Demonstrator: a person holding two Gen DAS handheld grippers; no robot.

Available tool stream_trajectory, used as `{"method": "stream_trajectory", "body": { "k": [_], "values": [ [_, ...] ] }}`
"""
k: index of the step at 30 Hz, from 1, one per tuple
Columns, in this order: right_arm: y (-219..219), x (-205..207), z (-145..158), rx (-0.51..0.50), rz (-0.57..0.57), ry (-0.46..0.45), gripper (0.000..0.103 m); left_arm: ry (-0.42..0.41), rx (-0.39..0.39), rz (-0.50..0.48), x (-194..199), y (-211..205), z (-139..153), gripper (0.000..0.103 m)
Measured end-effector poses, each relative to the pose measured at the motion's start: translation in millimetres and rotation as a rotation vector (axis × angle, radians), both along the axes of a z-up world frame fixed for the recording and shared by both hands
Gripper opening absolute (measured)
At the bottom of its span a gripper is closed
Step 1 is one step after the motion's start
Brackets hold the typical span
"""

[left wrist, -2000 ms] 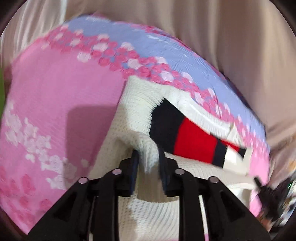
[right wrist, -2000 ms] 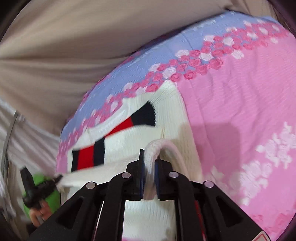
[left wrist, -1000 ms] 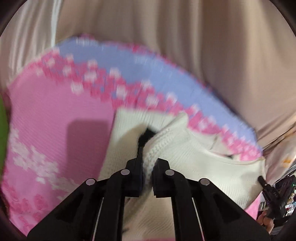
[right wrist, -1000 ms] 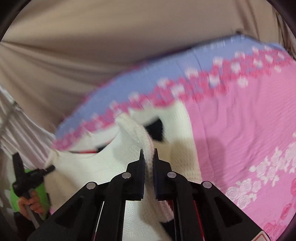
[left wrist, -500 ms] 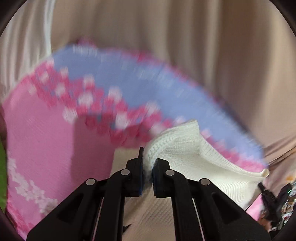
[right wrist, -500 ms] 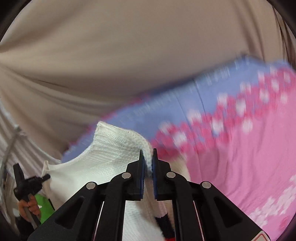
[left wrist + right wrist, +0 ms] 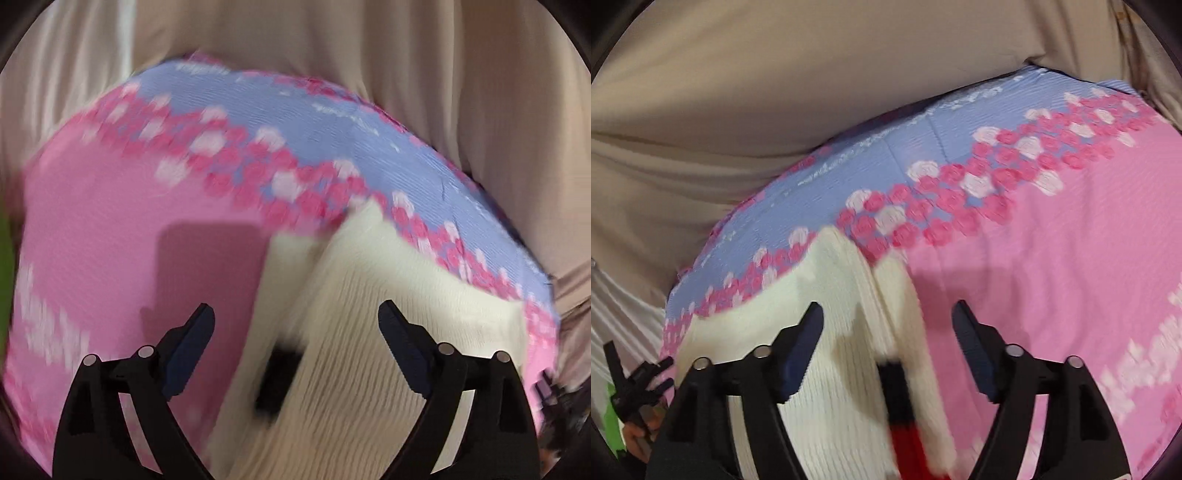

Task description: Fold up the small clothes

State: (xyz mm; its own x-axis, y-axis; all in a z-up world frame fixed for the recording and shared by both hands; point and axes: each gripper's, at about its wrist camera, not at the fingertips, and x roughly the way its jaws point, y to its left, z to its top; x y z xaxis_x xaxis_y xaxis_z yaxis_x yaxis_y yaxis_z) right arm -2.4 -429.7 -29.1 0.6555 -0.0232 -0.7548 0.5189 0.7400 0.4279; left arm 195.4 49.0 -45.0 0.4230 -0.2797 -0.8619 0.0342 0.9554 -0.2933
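Note:
A cream knit sweater [image 7: 376, 332] with black and red stripes lies folded over on a pink and lilac flowered cloth [image 7: 110, 221]. My left gripper [image 7: 295, 317] is open just above the sweater's left edge, holding nothing. In the right wrist view the sweater [image 7: 834, 369] lies with its fold edge between my jaws, a black and red stripe [image 7: 901, 413] showing at its right side. My right gripper [image 7: 886, 314] is open and empty above it. The left gripper [image 7: 635, 380] shows small at the far left of the right wrist view.
The flowered cloth [image 7: 1052, 277] covers the whole work surface. Beige draped fabric [image 7: 775, 92] hangs behind its far edge and it also shows in the left wrist view [image 7: 406, 55]. Something green [image 7: 613, 424] sits at the lower left.
Both grippers carried the sweater's near edge forward over the rest, folding it, then opened and let go. The sweater now lies flat.

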Motion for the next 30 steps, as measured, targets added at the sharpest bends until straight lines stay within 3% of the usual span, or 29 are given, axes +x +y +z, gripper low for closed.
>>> {"method": "stream_trajectory", "body": {
  "k": [5,10,12,13,15,16,20,23,26,28,30],
  "values": [
    [21,-69,-36,0.109,0.038,0.108,0.073,0.152,-0.036,0.115,-66,37,-36,0.088],
    [45,-89,-61,0.238,0.05,0.103,0.074,0.174,-0.083,0.138,-90,33,-49,0.086],
    [49,-82,-59,0.238,0.052,0.078,0.074,0.181,-0.127,0.113,-81,25,-48,0.066],
    [51,-75,-58,0.234,0.054,0.061,0.067,0.201,-0.14,0.103,-75,22,-47,0.046],
    [48,-68,-55,0.227,0.035,0.059,0.021,0.223,-0.171,0.101,-68,20,-41,0.022],
    [44,-67,-53,0.255,0.032,0.051,0.014,0.221,-0.174,0.108,-68,22,-35,0.019],
    [36,-94,-17,0.198,-0.005,0.018,0.012,0.193,-0.129,0.053,-92,34,-5,0.016],
    [41,-131,0,0.138,0.035,0.071,0.012,0.277,-0.104,0.009,-121,49,-9,0.016],
    [47,-167,-12,0.14,0.043,0.155,0.012,0.362,-0.036,-0.042,-159,58,-34,0.016],
    [52,-189,-39,0.16,0.055,0.241,0.012,0.376,0.041,-0.076,-177,54,-53,0.017],
    [60,-201,-67,0.17,0.075,0.299,0.014,0.351,0.04,-0.082,-181,53,-58,0.024]
  ]
}}
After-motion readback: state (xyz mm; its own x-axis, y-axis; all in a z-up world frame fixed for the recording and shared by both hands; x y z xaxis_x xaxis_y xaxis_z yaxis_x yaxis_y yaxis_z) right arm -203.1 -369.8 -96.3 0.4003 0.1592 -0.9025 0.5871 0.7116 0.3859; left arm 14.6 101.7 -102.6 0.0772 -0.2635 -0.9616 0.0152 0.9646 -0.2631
